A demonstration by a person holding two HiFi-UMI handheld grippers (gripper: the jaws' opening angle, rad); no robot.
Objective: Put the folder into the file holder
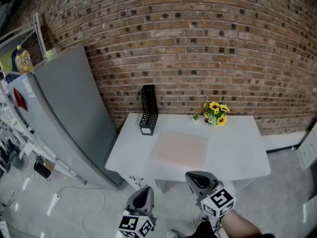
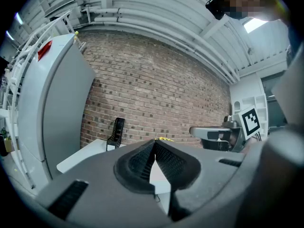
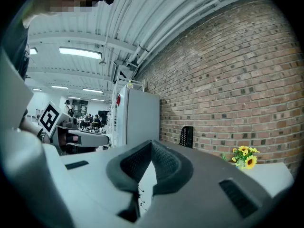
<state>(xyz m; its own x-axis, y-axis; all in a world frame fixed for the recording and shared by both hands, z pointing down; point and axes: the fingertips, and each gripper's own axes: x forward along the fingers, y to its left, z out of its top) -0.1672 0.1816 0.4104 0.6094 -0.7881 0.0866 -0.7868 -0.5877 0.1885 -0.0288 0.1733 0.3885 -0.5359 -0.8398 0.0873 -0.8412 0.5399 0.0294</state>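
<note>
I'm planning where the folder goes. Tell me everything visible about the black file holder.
The file holder is black, looks like mesh, tall at the back, low in front. It stands upright near the back left corner of the white table, close to the brick wall. Only the table touches it; nothing shows inside.

Head view steeply down on table [image 1: 235,145]; gripper views low, toward brick wall [image 1: 198,43]; all share file holder [image 1: 148,110].

The folder [image 1: 179,149] lies centre on the bench [image 1: 237,150], file holder [image 1: 148,109] behind-left of it, flowers [image 1: 216,113] behind-right, near the wall [image 1: 198,43].
</note>
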